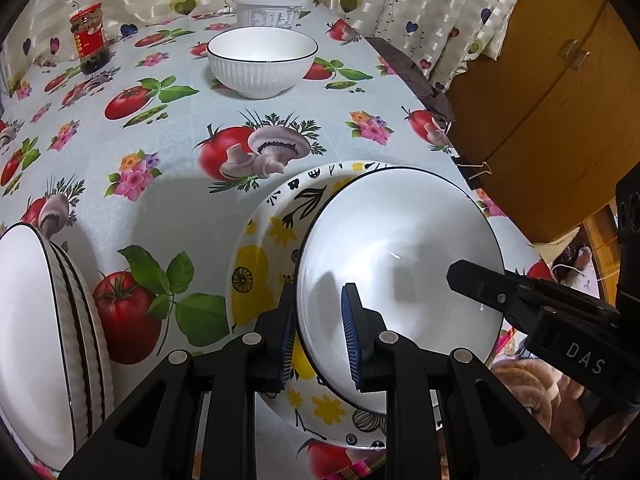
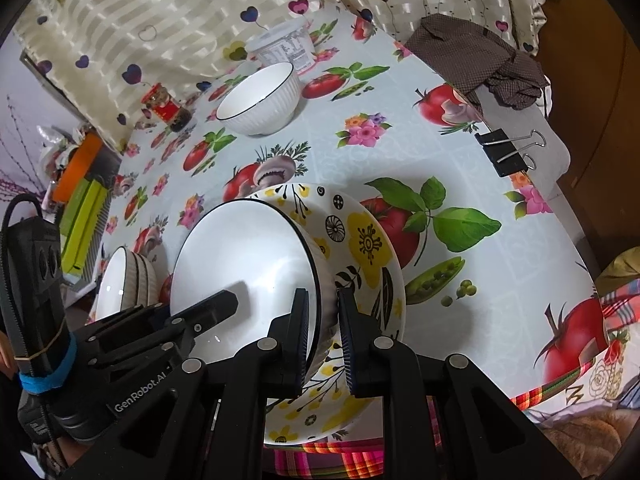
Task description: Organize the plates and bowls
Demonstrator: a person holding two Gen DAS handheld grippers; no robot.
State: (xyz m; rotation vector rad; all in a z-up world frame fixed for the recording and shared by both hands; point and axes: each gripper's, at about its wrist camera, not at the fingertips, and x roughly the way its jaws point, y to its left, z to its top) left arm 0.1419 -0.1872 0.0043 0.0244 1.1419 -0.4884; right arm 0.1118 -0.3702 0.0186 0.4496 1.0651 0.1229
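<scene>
A white bowl with a dark rim [image 1: 400, 264] [image 2: 244, 276] sits inside a yellow-flowered plate [image 1: 260, 264] [image 2: 368, 248] near the table's front edge. My left gripper [image 1: 320, 328] is shut on the bowl's left rim, one pad inside and one outside. My right gripper [image 2: 323, 336] is shut on the bowl's right rim the same way. A stack of white ribbed bowls [image 1: 44, 336] [image 2: 128, 280] stands to the left. Another white ribbed bowl [image 1: 262, 60] [image 2: 260, 100] stands farther back.
A red-labelled jar [image 1: 90, 38] [image 2: 166, 108] and a lidded white tub [image 1: 272, 10] [image 2: 284, 46] stand at the back by the curtain. A binder clip [image 2: 508, 150] and a brown cloth [image 2: 476, 56] lie at the table's right edge. A wooden cabinet [image 1: 560, 92] stands right.
</scene>
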